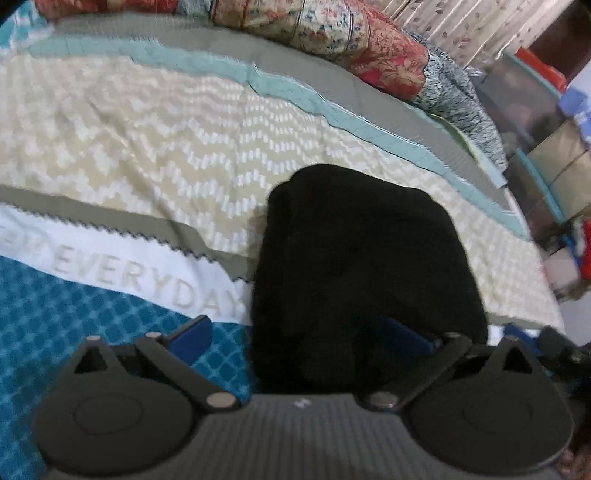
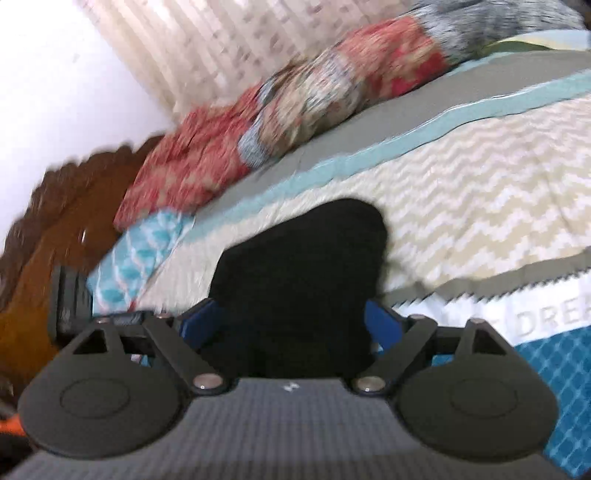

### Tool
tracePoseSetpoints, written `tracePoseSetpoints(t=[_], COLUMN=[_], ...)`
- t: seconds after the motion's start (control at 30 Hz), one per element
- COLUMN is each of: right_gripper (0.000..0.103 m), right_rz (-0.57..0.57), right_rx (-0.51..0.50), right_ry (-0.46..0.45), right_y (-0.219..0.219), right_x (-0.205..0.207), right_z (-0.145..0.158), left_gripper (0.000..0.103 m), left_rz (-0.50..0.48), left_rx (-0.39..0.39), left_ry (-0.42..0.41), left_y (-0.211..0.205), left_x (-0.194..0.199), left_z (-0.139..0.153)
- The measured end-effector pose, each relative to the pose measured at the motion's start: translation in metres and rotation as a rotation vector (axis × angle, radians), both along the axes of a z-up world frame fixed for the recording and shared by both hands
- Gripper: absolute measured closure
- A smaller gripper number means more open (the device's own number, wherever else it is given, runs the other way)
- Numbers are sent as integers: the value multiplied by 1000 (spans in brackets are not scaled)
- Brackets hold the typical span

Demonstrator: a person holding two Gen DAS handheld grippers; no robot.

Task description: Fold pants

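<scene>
My left gripper (image 1: 299,338) stands with its jaws wide apart, blue pads (image 1: 192,334) showing at the lower middle of the left view. The pants (image 1: 365,266), a black folded bundle, lie on the bedspread (image 1: 147,155) and fill the centre and lower centre of that frame; their near edge runs down between the jaws, and the right pad is partly sunk behind the cloth, so I cannot tell whether it touches. The left pad is clear of them, over the blue checked band.

My right gripper (image 2: 291,325) is also spread, one blue pad on either side of the pants (image 2: 299,280), which rise as a dark hump in the middle of the right view. The picture is blurred, so contact at the pads is unclear, but the jaws do not look pressed in.

Around the bundle: the cream zigzag spread, a white band with grey lettering (I read "EVERYDAY" at lower left of the left view), and a teal stripe above. A floral quilt (image 1: 332,33) is heaped along the top edge, a curtain (image 1: 443,26) behind it at upper right, and stacked boxes (image 1: 546,147) crowd the right edge. In the right view a brown headboard (image 2: 55,221) fills the left side, with a teal patterned pillow (image 2: 136,254) beside it
</scene>
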State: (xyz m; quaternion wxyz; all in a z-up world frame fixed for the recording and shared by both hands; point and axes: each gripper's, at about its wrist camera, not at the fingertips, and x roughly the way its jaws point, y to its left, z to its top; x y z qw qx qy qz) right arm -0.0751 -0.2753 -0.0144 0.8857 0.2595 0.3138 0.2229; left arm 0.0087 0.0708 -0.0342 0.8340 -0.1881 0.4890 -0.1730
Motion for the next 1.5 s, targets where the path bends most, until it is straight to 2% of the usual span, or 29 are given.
tracePoseSetpoints(t=[0.07, 0.17, 0.37, 0.43, 0.53, 0.57, 0.63, 0.67, 0.8, 0.93, 1.0, 1.1, 1.2, 1.27, 1.33, 1.37, 1.4, 1.47, 1.5], right_gripper=[13, 13, 13, 12, 13, 19, 37, 41, 47, 48, 48, 48, 43, 35, 36, 38, 42, 49, 50], right_rz=[0, 14, 113, 146, 181, 197, 224, 240, 271, 247, 244, 222, 177, 141, 130, 133, 135, 148, 165], right_rx=[44, 122, 232, 229, 171, 153, 76, 32, -145, -313, -349, -263, -65, 81, 162, 168, 156, 131, 138], right_ry=[57, 145, 252, 252, 252, 243, 191, 144, -88, -248, -284, -202, -21, 105, 155, 176, 189, 163, 129], right_y=[-5, -5, 12, 20, 32, 35, 38, 39, 42, 57, 59, 44, 18, 3, -8, -9, -8, -3, -3], right_x=[13, 34, 75, 83, 92, 92, 87, 79, 39, 7, -1, 17, 45, 59, 66, 69, 71, 68, 65], right_z=[-11, -30, -53, -53, -49, -46, -39, -35, -30, -27, -27, -34, -52, -64, -65, -63, -59, -46, -37], left_gripper=[0, 0, 0, 0, 0, 0, 0, 0, 0, 0, 0, 0, 0, 0, 1, 14, 33, 51, 55], left_rz=[-18, -8, -55, -76, -92, -92, -90, -89, -89, -86, -88, -95, -96, -99, -97, -102, -106, -106, -95], left_rx=[-69, -99, -141, -156, -179, -181, -166, -153, -98, -65, -60, -50, -45, -56, -54, -43, -29, -48, -68], left_ry=[35, 77, 43, 18, -7, -13, -21, -24, -32, -29, -21, 0, 5, 0, -13, -26, -44, -55, -57], left_y=[1, -3, -2, 2, 5, 6, 5, 2, -5, -2, 0, -4, -11, -16, -24, -30, -35, -39, -38], left_x=[11, 27, 37, 37, 35, 33, 30, 29, 23, 18, 19, 28, 40, 47, 52, 52, 49, 43, 41], left_z=[-9, -25, -38, -40, -43, -43, -41, -40, -34, -32, -31, -34, -36, -38, -37, -35, -31, -22, -17])
